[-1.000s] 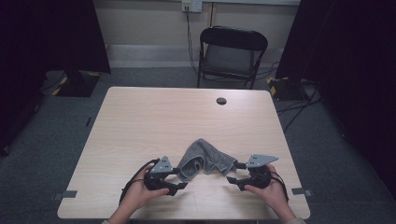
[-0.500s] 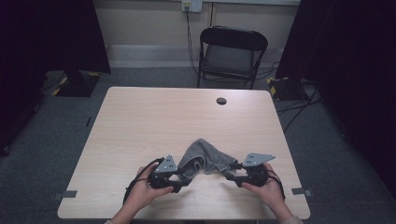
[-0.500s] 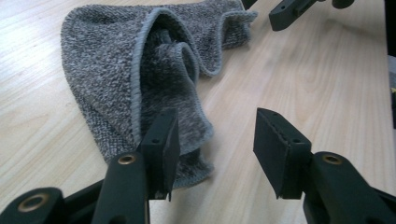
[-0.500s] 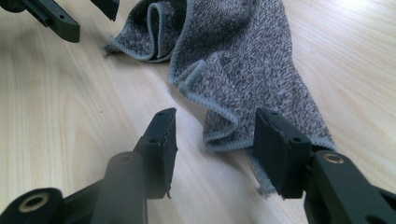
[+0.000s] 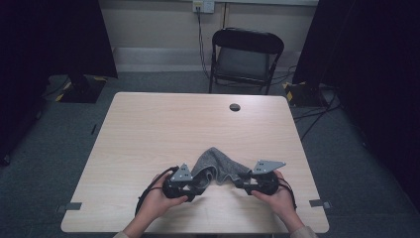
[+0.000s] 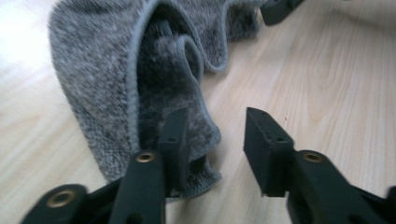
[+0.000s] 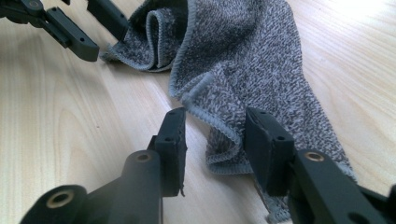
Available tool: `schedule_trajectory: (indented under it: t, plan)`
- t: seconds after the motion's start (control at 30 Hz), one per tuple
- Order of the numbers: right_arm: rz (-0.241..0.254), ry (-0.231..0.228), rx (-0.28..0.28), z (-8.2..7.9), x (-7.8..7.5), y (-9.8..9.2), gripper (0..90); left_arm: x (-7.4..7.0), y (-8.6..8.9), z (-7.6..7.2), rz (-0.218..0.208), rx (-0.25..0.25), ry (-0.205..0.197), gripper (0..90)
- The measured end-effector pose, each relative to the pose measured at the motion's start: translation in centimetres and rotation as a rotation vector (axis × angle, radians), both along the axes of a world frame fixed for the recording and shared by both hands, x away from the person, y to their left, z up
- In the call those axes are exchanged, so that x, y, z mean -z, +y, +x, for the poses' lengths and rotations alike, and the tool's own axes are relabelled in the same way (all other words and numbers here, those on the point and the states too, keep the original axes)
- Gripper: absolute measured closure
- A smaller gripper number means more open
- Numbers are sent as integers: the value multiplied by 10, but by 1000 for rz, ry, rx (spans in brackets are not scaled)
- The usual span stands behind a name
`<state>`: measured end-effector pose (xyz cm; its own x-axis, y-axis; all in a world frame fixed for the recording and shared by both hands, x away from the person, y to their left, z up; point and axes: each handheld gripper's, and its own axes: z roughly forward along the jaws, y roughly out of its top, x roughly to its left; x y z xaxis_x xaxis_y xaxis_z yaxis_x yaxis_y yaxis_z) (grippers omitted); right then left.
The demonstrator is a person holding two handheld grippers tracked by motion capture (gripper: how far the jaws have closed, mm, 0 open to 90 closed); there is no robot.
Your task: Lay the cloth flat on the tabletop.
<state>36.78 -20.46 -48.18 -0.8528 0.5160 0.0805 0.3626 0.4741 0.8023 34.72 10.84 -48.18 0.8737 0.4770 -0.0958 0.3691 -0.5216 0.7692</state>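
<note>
Speckled grey towel [image 5: 218,166], pale woodgrain table [image 5: 163,129]

I sit at a pale wood-grain table [image 5: 163,134] with rounded corners; a small round black cable grommet [image 5: 235,107] sits near its far edge, right of the middle. Beyond that edge stands a black folding chair [image 5: 246,59] facing me, on grey carpet floor [image 5: 49,144]. Behind it runs a cream wall [image 5: 158,25] with a pale skirting strip, and a white socket plate [image 5: 203,6] from which a black cable [image 5: 200,37] drops. Dark curtains [image 5: 54,34] hang at both far sides. Strips of grey tape [image 5: 317,203] mark the floor by my table's near corners.
</note>
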Motion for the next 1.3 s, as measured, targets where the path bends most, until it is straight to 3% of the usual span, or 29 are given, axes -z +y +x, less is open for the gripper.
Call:
schedule_trajectory:
  t: [0.17, 0.33, 0.57, 1.0, 1.17, 1.3]
  plan:
    - [0, 9, 5, 0, 1, -1, 646, 4, 2, 2, 26, -5, 3, 679]
    - [9, 18, 13, 1, 3, -3, 652, 4, 5, 3, 20, -16, 9, 733]
    - [8, 26, 9, 1, 3, -3, 690, 3, 8, 6, 7, -37, 52, 853]
    - [7, 50, -23, -1, 4, -1, 835, -7, 15, 6, 1, -49, 64, 887]
    - [24, 69, -22, -1, 3, -4, 859, -12, 17, 5, 9, -45, 60, 888]
    - [66, 99, -10, -2, 1, -7, 874, -17, 22, 4, 10, -39, 54, 888]
